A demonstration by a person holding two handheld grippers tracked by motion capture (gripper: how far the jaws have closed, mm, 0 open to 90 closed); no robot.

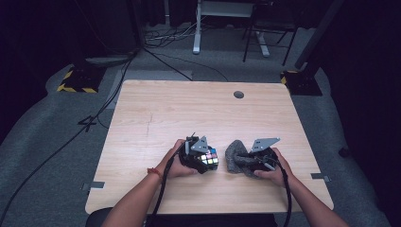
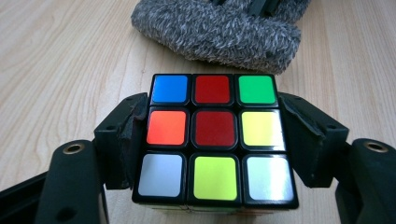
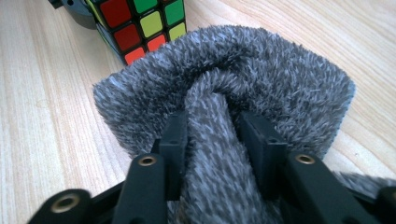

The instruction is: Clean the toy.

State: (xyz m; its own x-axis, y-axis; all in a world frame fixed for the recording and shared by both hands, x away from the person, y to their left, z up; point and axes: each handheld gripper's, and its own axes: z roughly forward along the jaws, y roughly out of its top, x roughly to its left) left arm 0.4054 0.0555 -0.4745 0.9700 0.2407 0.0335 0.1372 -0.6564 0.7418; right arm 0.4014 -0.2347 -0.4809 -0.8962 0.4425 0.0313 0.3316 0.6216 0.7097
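No legible text, labels or numbers, seemingly

table (image 1: 156, 109): light wood, round grommet hole (image 1: 239, 94) | floor: grey carpet (image 1: 47, 127), black cables (image 1: 165, 61)

Overhead light falls evenly on the wooden table (image 1: 156, 113) while the room around me sinks into near-black. My gripper views are bright and sharp on the puzzle cube (image 2: 215, 140), whose silver stickers catch glare; nearest jaw edges blur softly.
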